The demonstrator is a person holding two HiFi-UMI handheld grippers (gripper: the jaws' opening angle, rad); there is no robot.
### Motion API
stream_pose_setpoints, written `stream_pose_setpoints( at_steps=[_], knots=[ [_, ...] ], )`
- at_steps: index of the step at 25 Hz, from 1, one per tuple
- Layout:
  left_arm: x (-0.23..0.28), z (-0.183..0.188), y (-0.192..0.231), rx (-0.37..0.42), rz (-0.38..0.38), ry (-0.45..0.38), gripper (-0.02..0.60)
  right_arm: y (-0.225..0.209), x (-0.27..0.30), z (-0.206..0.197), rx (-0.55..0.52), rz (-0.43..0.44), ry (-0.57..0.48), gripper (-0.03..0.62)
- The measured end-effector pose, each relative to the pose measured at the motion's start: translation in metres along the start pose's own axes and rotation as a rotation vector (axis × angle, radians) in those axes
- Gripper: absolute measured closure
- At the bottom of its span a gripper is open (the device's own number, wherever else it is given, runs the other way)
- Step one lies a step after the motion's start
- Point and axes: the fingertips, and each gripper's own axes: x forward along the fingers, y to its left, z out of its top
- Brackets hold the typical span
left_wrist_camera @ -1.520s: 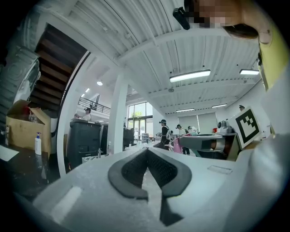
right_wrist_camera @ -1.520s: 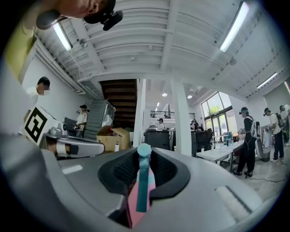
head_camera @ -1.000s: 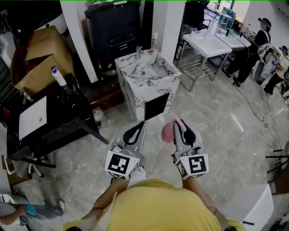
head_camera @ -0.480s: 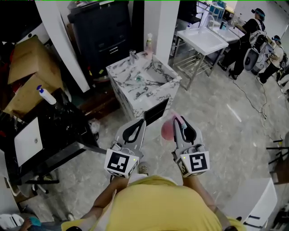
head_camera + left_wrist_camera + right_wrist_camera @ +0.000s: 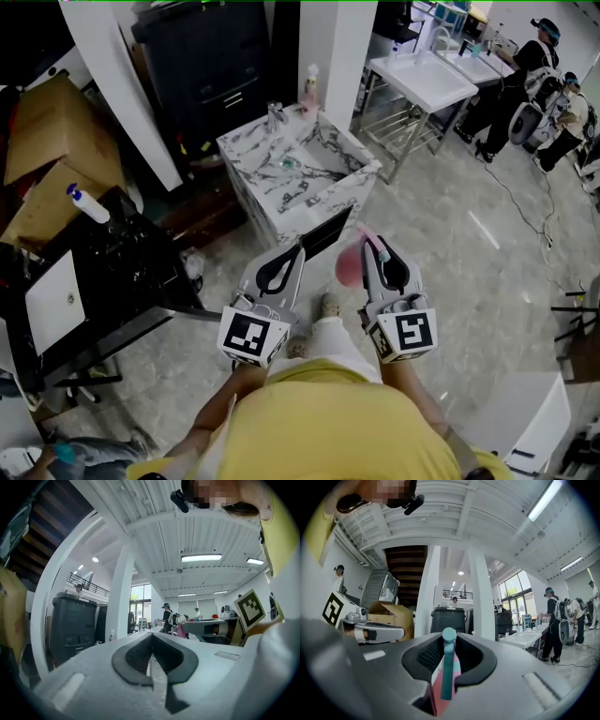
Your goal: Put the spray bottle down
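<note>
While left gripper (image 5: pixel 297 253) sits closed, right gripper's (image 5: pixel 372 246) jaws pinch the pink spray bottle (image 5: pixel 348 268).

Item: spray bottle (image 5: pixel 349 268) | Look: pink body, teal spray head | State: clamped between the jaws of the right gripper (image 5: pixel 375 251), resting on no surface | Pose: pink body bulged out at the gripper's left in head view; teal part ran up the jaw gap in right gripper view

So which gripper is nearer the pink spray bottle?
Right. The right gripper is shut on the pink spray bottle; the left gripper is apart from it, to its left, shut on nothing.
</note>
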Motion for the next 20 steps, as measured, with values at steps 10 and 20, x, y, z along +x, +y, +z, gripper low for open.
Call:
stream_pose_setpoints(
  at_steps=[10, 20],
  knots=[
    [0.066, -0.011, 0.056, -0.006, 0.033, -0.018, 0.58, -0.04, 0.093, -0.008, -0.009, 0.039, -0.049, 0.53],
    [0.179, -0.015, 0.139, -0.009, 0.13, -0.022, 0.58, -0.099, 0.236, -0.016, -0.024, 0.165, -0.049, 0.53]
  ],
)
